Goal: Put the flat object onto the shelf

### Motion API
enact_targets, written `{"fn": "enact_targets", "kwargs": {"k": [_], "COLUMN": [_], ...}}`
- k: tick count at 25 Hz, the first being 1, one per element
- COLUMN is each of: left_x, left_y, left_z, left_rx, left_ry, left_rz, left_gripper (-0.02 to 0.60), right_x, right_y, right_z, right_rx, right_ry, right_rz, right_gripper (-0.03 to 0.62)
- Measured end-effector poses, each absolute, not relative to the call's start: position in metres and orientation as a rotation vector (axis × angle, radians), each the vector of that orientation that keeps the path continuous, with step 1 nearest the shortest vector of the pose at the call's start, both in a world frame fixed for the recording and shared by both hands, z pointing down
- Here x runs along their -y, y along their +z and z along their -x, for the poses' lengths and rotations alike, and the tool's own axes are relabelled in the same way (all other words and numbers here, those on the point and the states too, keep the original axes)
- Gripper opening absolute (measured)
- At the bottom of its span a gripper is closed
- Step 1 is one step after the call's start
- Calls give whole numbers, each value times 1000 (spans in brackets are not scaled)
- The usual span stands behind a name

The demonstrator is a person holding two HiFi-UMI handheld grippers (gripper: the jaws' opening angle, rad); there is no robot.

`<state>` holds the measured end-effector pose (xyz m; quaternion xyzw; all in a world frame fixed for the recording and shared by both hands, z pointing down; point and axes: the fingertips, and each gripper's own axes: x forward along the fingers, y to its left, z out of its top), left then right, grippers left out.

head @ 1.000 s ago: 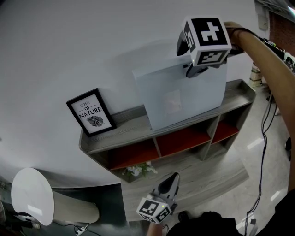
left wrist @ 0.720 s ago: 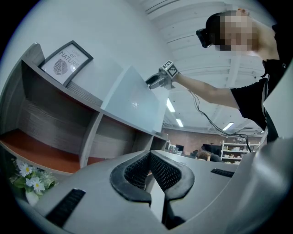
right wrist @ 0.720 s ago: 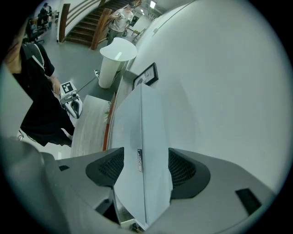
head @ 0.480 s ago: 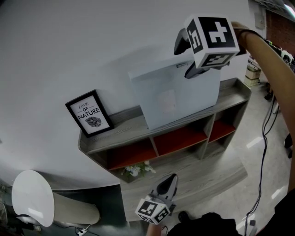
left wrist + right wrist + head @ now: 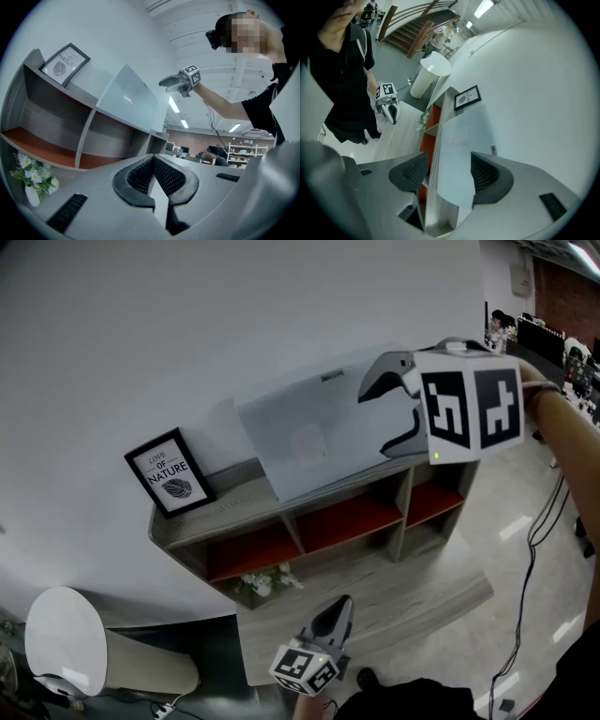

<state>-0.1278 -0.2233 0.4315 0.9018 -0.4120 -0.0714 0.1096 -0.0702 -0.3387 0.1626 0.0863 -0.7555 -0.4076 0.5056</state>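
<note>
Head view: flat object [image 5: 300,442] stands on shelf [image 5: 225,509]; right gripper [image 5: 373,425] jaws apart.

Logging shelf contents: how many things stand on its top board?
2: the frame at the left end, and the white panel right of it. The right tongs cover the right end of the shelf top, so more may be hidden.

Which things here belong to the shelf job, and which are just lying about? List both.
Job: white flat panel, standing on the shelf against the wall; right gripper, open at its edge.
Lying about: framed picture; flowers; white bin; left gripper, shut.
</note>
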Motion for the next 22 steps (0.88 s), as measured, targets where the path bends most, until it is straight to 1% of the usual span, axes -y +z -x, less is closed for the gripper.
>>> {"fn": "enact_targets", "kwargs": {"k": [7,14,18,22], "left_x": [199,170,151,127], "left_y": [431,438,441,444], "left_z": [94,58,42,24], "left_rx": [1225,1224,1249,1261], "left_ry": [-190,-182,-191,-181], "left_rz": [-2649,-2635,-2626,-2621], "left_gripper": [12,12,14,12], "right_x": [298,241,207,175], "right_y": [242,334,367,394], "right_z": [17,-16,-30,-47], "right_rx": [1924,2082,2173,2186], "right_ry": [-932,-838,-798,-805], "right_rz": [-221,-273,-341,-438], "right_gripper": [284,278,265,219]}}
